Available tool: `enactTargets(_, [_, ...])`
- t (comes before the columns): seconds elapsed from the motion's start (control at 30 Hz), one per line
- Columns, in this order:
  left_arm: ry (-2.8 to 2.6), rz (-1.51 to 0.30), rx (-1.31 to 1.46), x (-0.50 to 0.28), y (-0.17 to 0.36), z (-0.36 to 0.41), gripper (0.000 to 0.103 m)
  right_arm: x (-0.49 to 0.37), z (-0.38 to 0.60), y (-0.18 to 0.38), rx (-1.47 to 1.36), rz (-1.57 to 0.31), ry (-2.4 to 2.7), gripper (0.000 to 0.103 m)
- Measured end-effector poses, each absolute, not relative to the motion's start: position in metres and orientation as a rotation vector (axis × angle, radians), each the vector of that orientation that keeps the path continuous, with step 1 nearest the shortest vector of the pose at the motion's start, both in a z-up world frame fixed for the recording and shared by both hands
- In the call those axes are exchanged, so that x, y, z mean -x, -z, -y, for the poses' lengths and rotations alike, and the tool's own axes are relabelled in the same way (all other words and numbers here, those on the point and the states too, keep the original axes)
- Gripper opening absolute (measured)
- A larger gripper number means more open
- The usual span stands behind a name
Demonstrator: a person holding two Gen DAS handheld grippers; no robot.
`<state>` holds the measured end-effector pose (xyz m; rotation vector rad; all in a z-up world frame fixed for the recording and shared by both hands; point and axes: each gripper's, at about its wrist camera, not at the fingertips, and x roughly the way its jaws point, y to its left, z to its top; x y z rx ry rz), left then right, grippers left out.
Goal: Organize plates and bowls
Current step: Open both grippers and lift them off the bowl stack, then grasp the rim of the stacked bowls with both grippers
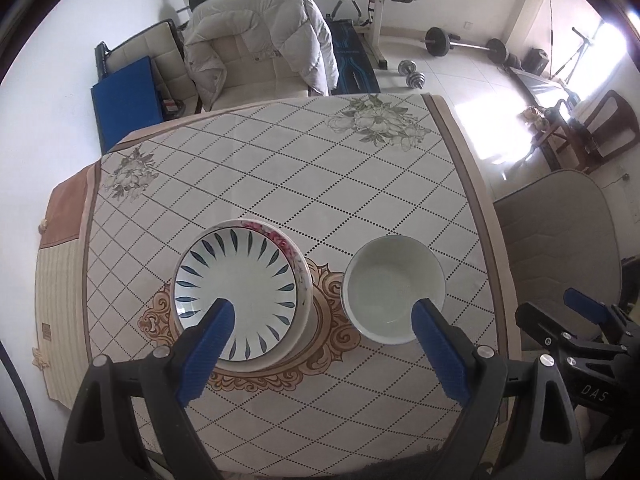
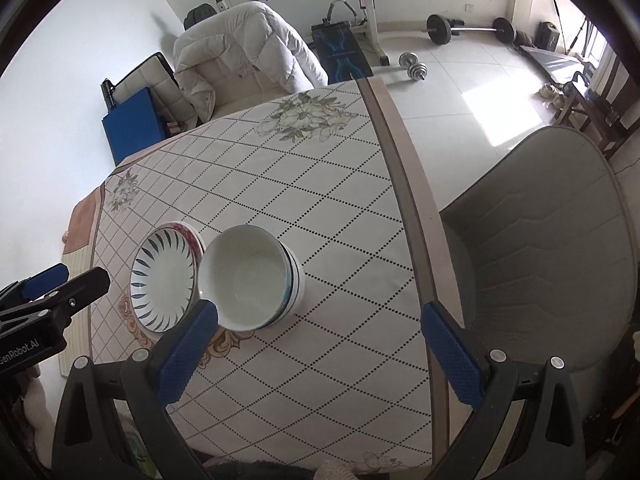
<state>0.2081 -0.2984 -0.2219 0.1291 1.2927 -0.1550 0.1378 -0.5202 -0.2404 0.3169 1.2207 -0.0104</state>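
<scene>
— So where do the dishes sit?
— Plates (image 1: 236,294) stacked beside nested bowls (image 1: 394,288) on the table (image 1: 304,168), sorted by kind.
— And our grippers?
— Left gripper (image 1: 320,316) and right gripper (image 2: 320,318) hover spread wide, empty.

We see white walls and a pale tiled floor (image 1: 448,80) with sun patches. A jacket (image 1: 260,36) drapes a chair; weights (image 1: 464,42) lie beyond.

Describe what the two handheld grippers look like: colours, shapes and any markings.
Both match: the left gripper and the right gripper each have two blue textured finger pads on black angular plastic arms with triangular cut-outs and silver bolts. White lettering marks the black bodies, partly readable. No hands, sleeves or cables are clearly visible.
</scene>
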Motion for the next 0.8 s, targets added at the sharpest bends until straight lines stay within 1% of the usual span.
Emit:
enactTargets(0.1, [0.238, -1.396, -0.125, -0.242, 0.255, 0.303, 0.091, -0.162, 0.526, 0.282, -0.393, -1.306, -0.016, 0.103])
enactTargets(0.23, [0.348, -1.508, -0.190, -0.280, 0.293, 0.319, 0.091, -0.186, 0.528, 0.332, -0.537, -1.399, -0.084, 0.103])
enactTargets(0.4, [0.467, -1.633, -0.286, -0.309, 0.337, 0.342, 0.091, -0.205, 0.516, 0.381, -0.676, -1.466, -0.213, 0.103])
enactTargets(0.5, [0.521, -1.696, -0.315, -0.318, 0.359, 0.351, 0.088, -0.212, 0.504, 0.400, -0.721, -1.499, -0.254, 0.103])
enactTargets(0.53, [0.535, -1.716, -0.312, -0.320, 0.365, 0.352, 0.085, -0.213, 0.502, 0.405, -0.732, -1.507, -0.256, 0.103])
enactTargets(0.57, [0.561, -1.742, -0.304, -0.321, 0.370, 0.354, 0.084, -0.214, 0.500, 0.410, -0.744, -1.511, -0.256, 0.103])
enactTargets(0.63, [0.594, -1.776, -0.302, -0.321, 0.380, 0.359, 0.078, -0.216, 0.498, 0.419, -0.774, -1.504, -0.272, 0.103])
enactTargets(0.7, [0.615, -1.794, -0.314, -0.321, 0.388, 0.362, 0.074, -0.218, 0.496, 0.425, -0.796, -1.489, -0.286, 0.103])
enactTargets(0.73, [0.620, -1.809, -0.314, -0.321, 0.392, 0.363, 0.069, -0.219, 0.494, 0.428, -0.803, -1.483, -0.303, 0.103])
enactTargets(0.8, [0.623, -1.830, -0.321, -0.321, 0.401, 0.365, 0.064, -0.221, 0.490, 0.435, -0.809, -1.479, -0.318, 0.102])
